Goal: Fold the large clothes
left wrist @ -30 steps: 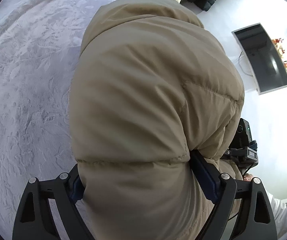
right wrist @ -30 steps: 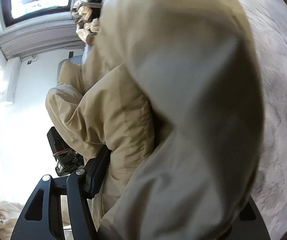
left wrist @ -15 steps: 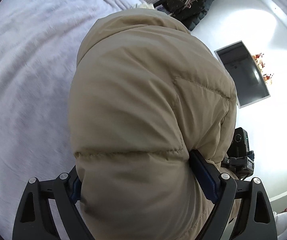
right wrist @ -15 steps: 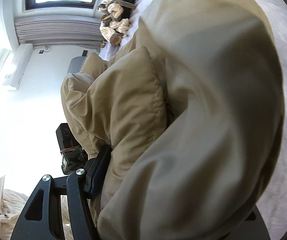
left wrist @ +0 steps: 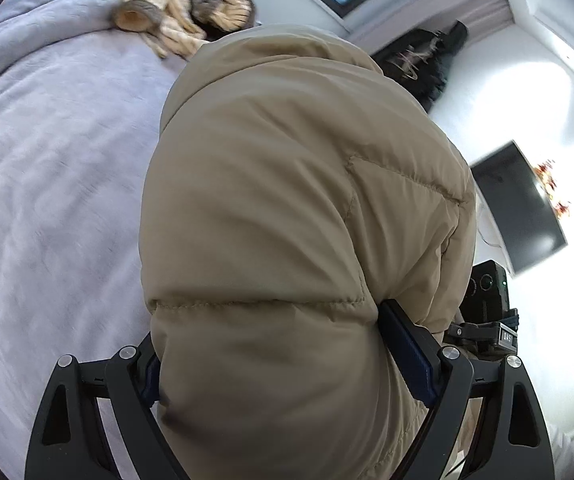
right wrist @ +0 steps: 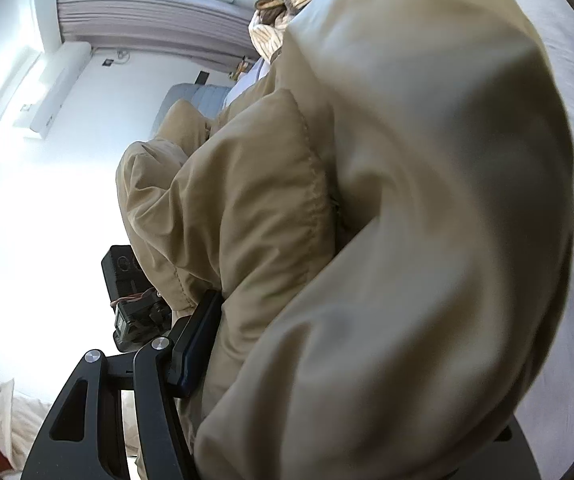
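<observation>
Bedspread (left wrist: 47, 184), grey and plush, fills the left half of the left wrist view, and it now streaks with blur where a moment ago its pattern was sharp: both hands have swept the load across the bed toward the headboard end. A heap of tan and brown knitwear (left wrist: 183, 12), absent from this view a second back, has come in at 11 o'clock, so the carry seems close to its set-down spot. The task's thing, a bulky beige puffer jacket (left wrist: 295, 208), hangs doubled over in mid-air above the bed, filling the centre of both views. The left gripper (left wrist: 287, 364) stays clenched on a thick padded fold of it, one blue pad (left wrist: 405, 350) pressed into the quilting at 4 o'clock. In the right wrist view the right gripper (right wrist: 327, 364) grasps the jacket too; its left finger (right wrist: 197, 344) bites the fabric at 7 o'clock, while the other finger is buried under cloth. At 2 o'clock in the left view a dark garment (left wrist: 423, 60) hangs on the wall, and a dark wall screen (left wrist: 521, 208) sits at 3 o'clock. The knitwear heap lies in the jacket's path and could crowd the landing; the puffy bulk also hides the bed below.
</observation>
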A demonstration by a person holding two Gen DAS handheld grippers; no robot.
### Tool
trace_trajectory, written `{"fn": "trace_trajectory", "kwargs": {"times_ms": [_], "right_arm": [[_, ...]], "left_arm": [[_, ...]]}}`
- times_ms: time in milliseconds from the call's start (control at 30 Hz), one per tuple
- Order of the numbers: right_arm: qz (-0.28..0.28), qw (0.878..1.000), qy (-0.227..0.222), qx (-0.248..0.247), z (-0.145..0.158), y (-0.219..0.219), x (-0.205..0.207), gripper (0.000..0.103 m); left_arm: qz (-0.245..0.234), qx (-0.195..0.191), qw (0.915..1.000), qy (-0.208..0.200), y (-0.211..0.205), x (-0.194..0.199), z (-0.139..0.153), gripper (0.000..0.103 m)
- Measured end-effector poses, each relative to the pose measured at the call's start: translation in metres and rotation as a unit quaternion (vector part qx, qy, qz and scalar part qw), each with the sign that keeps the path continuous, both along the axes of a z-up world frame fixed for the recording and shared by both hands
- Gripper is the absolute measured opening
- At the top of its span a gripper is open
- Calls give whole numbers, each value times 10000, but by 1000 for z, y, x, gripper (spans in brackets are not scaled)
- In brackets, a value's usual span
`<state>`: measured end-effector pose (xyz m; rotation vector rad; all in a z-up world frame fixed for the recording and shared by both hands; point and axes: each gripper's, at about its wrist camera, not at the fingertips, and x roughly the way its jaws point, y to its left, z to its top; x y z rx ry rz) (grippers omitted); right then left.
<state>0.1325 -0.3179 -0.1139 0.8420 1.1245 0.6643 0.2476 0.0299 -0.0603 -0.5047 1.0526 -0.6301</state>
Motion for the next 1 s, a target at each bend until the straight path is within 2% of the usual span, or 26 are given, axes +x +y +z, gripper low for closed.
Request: {"fn": "trace_trajectory", "kwargs": {"times_ms": [200,300,467,567,700,800,833,867,900,967,1000], "right_arm": [[25,9996,93,-247,-43,21,47,66],[-133,9982,393,-440,-73,21,56,66],[-521,9947,734,-504,-88,8,44,69],[-755,9898,904,-795,-73,-18,38,69],[-1344,9783,921,-1282,-37,-27,16,66],[-1473,9675,690,-1937,-4,-26,-11,39],[-1472,9665,578,-2020,7,-26,-17,24],[-1410,9690,403,-1987,20,-20,-28,17],[-1367,9713,289,-1927,34,-34,-31,14],[-1162,9788,83,-1686,57,4,-30,14],[-955,9813,33,-1671,59,18,-34,14]], "left_arm": [[288,302,9991,98,15,39,-46,91],[409,560,9973,233,21,47,-78,91],[436,817,9955,192,16,52,-86,97],[378,954,9946,160,9,52,-83,97],[370,1078,9934,130,1,52,-84,98],[427,1068,9932,166,1,48,-83,98],[433,1078,9931,166,1,48,-82,98],[434,1108,9928,165,0,48,-82,98],[426,1127,9926,159,-2,46,-79,98],[425,1194,9918,143,-8,40,-73,98],[430,1224,9914,151,-10,40,-71,98]]}}
